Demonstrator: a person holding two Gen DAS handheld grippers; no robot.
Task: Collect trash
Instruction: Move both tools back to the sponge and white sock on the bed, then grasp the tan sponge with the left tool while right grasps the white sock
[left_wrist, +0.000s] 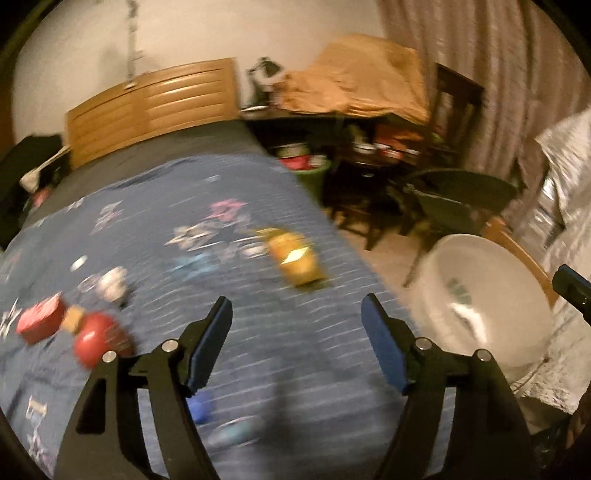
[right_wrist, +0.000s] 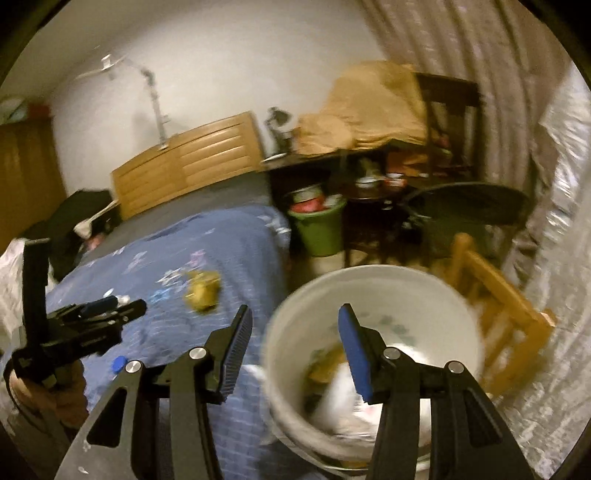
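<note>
Left tool (left_wrist: 297, 314) hung wide open and empty over the bed (left_wrist: 155, 236); right tool (right_wrist: 295, 325) was wide open too, over the rim of the white bucket (right_wrist: 373, 291) just beside the bed. Yellow wrapper (left_wrist: 295, 258), red can (left_wrist: 98, 338), red box (left_wrist: 40, 319) and blue cap (right_wrist: 119, 363) lay on the blanket, more trash already in the bucket.

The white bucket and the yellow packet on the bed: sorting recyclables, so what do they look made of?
White bucket: apparently plastic, with a smooth, matte, slightly translucent wall and a printed pattern inside. Yellow packet: probably glossy foil or plastic film, given a bright glint, though blur leaves this uncertain.
</note>
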